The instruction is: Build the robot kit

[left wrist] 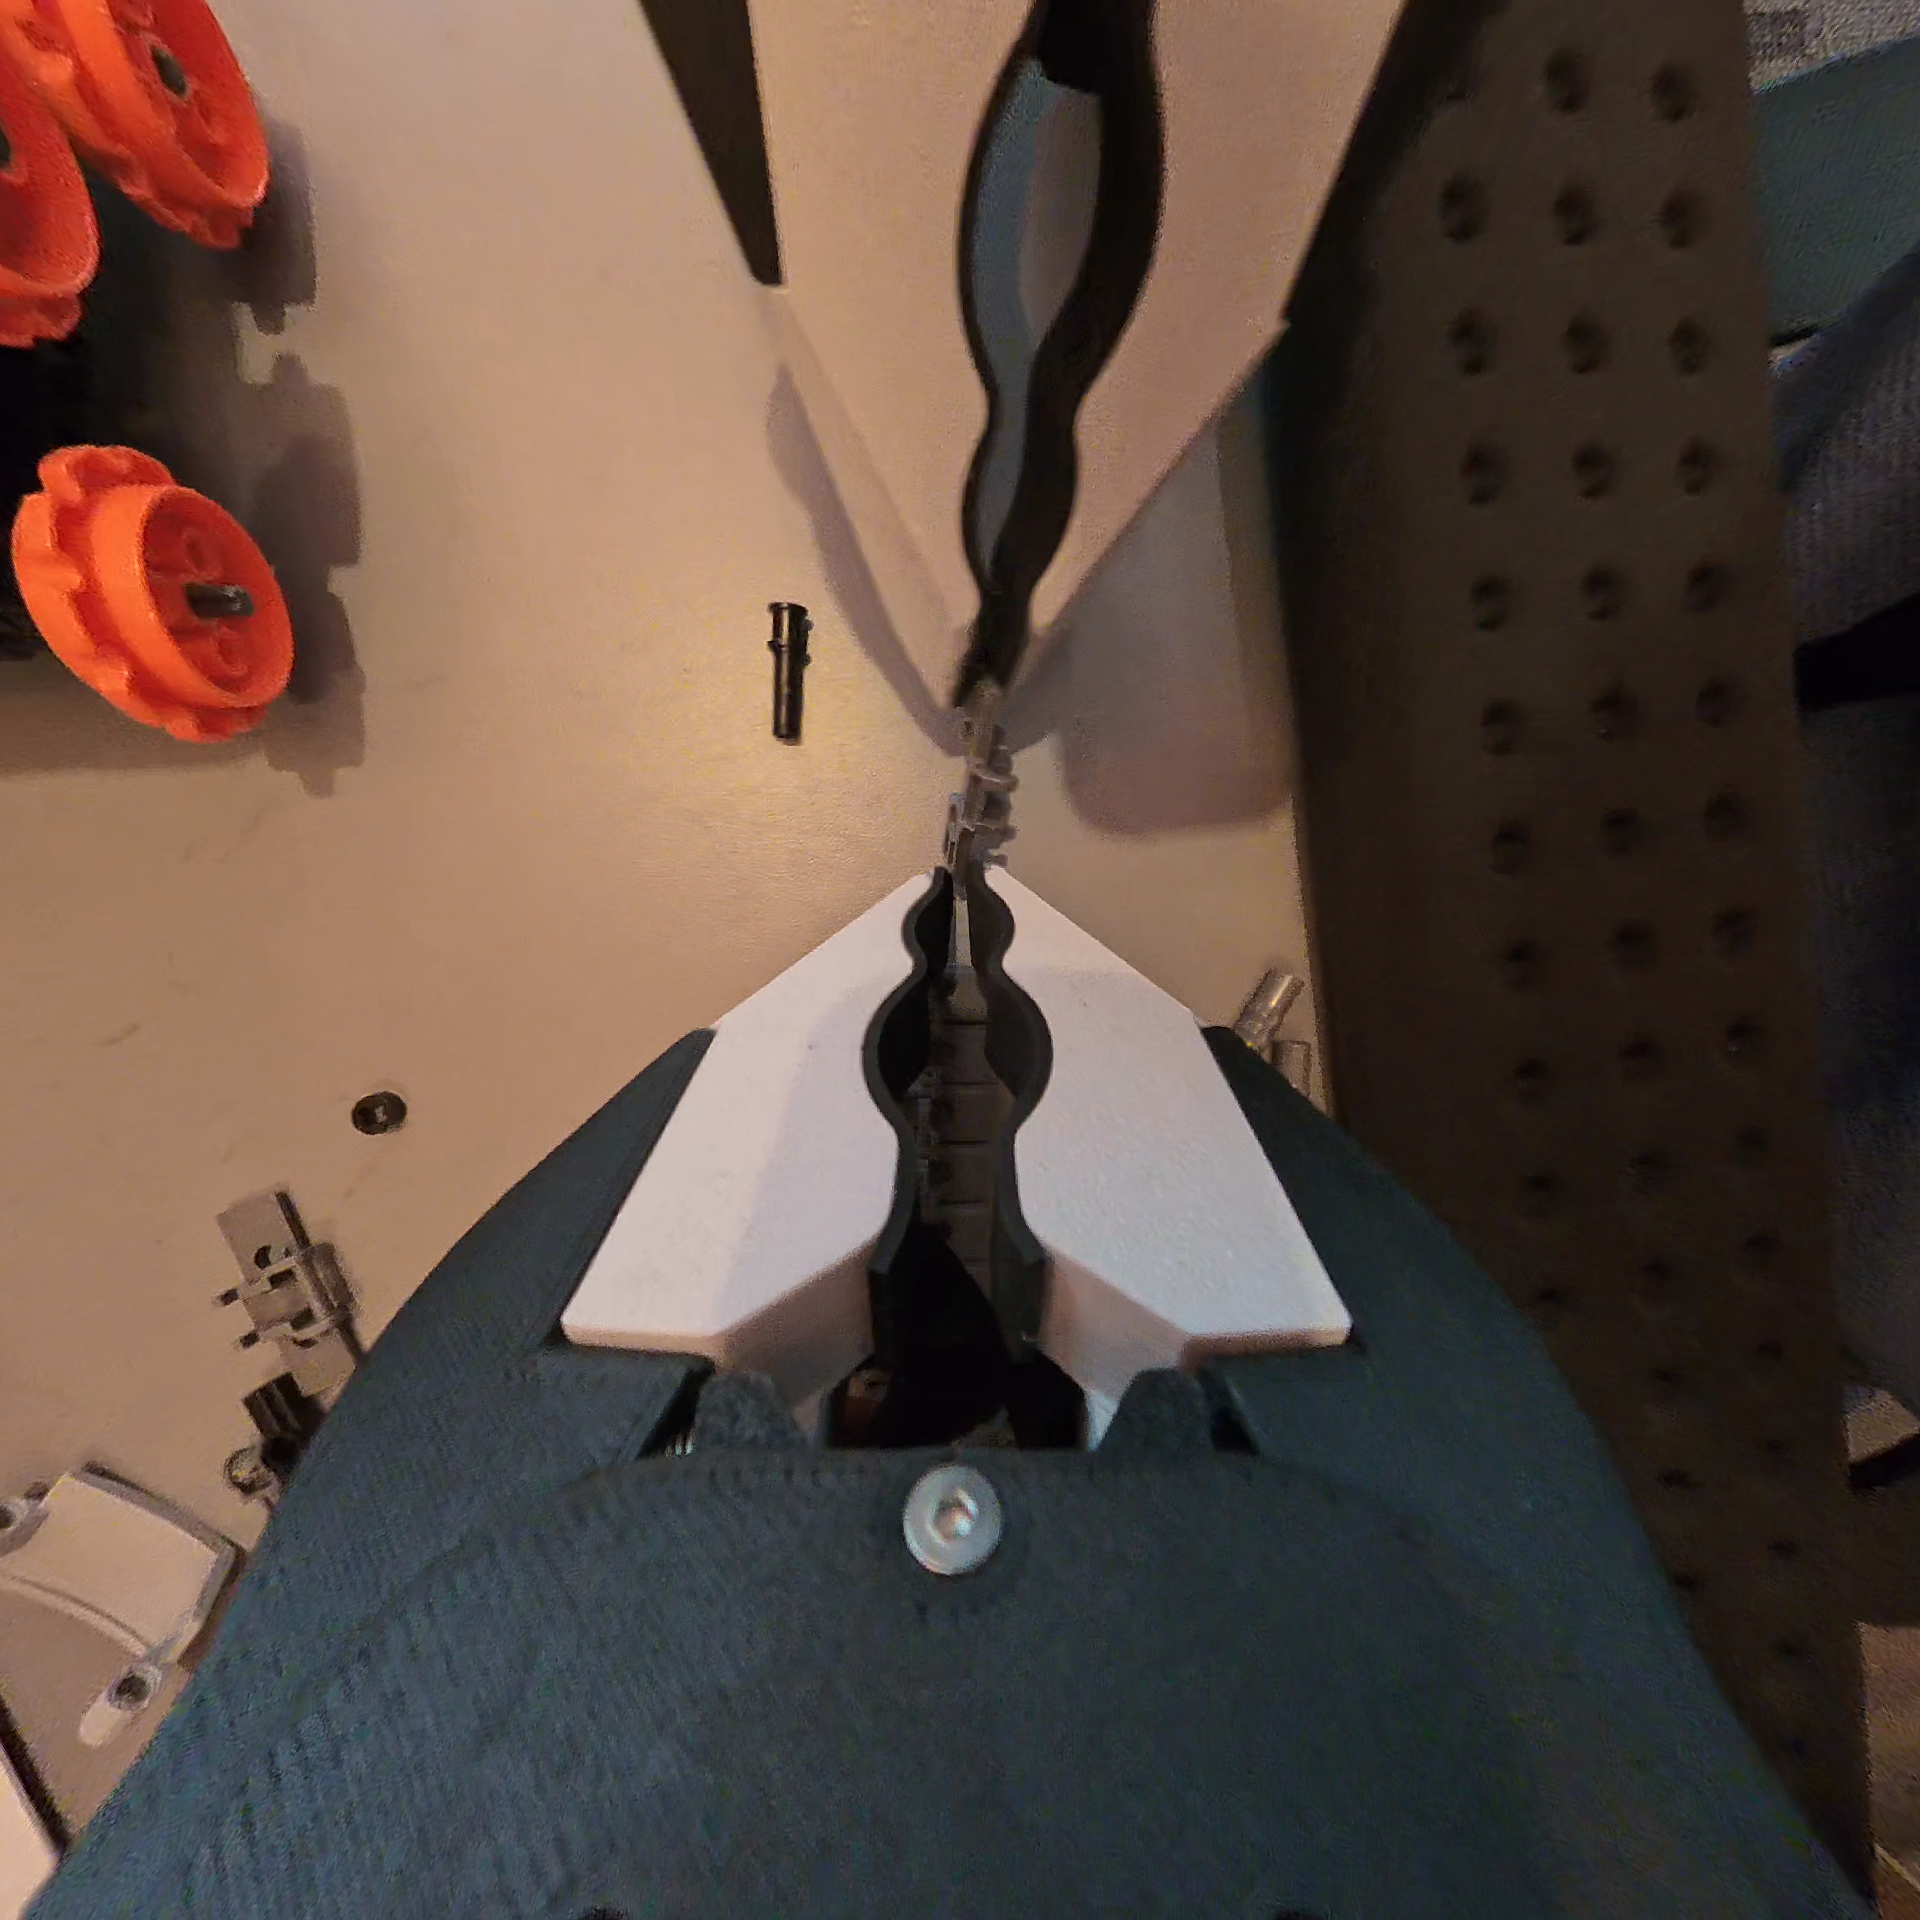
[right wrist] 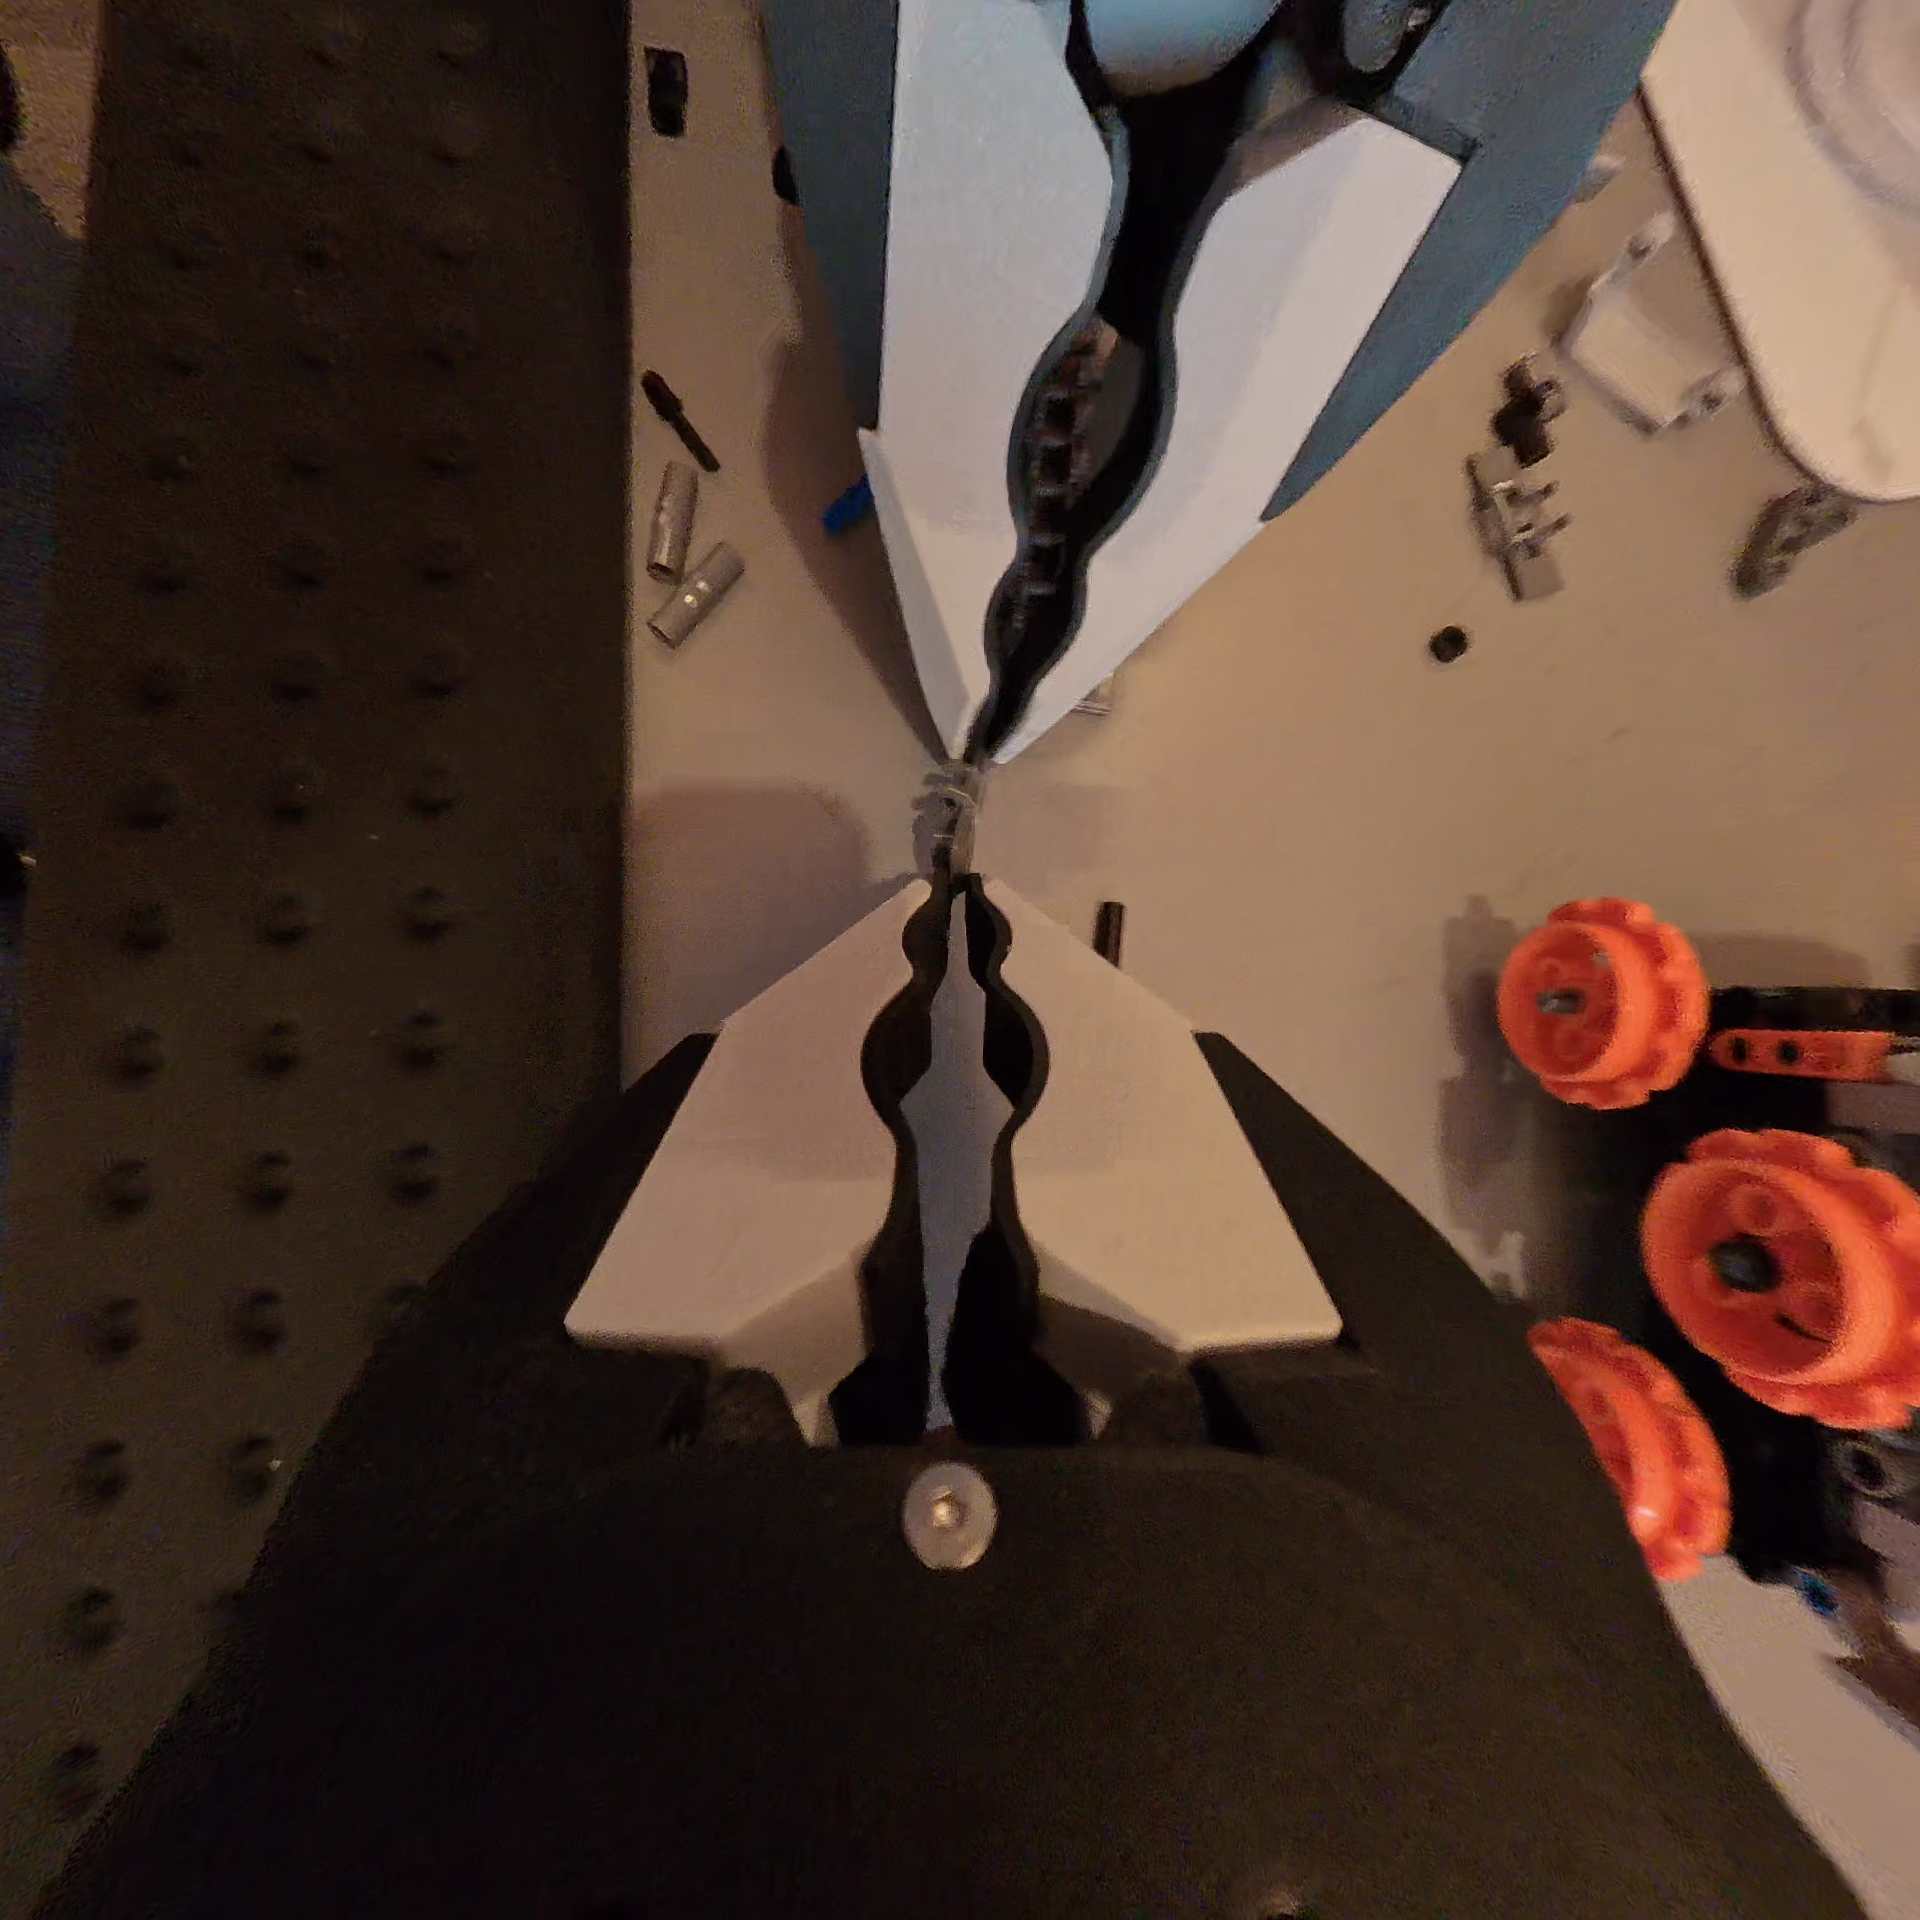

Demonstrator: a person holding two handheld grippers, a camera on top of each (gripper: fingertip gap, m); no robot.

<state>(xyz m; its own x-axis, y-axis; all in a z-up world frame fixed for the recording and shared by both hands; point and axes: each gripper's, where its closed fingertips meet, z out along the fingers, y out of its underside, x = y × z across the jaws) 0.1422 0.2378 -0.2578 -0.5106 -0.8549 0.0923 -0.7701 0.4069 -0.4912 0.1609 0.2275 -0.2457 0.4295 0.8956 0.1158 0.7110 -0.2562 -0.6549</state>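
Note:
My left gripper (left wrist: 966, 883) is shut on a dark grey toy beam with holes (left wrist: 961, 1091) that runs between its black pads. A small light grey connector piece (left wrist: 982, 800) sticks out past its tip. My right gripper (left wrist: 982, 686) comes in from the top, tip to tip with the left one, and is shut on the far end of that connector. In the right wrist view my right gripper (right wrist: 948, 883) pinches the connector (right wrist: 943, 816) at its tip. The left gripper (right wrist: 971, 743) faces it with the beam (right wrist: 1049, 468) between its pads. Both are held above the beige table.
A black perforated plate (left wrist: 1558, 727) (right wrist: 312, 727) lies alongside. A black model with orange wheels (left wrist: 156, 592) (right wrist: 1600, 997) sits on the other side. On the table lie a black pin (left wrist: 787, 670), two grey sleeves (right wrist: 691, 582), small grey parts (left wrist: 281, 1288) (right wrist: 1517, 520) and a white object (right wrist: 1818, 260). My left and right fingertips are right by each other.

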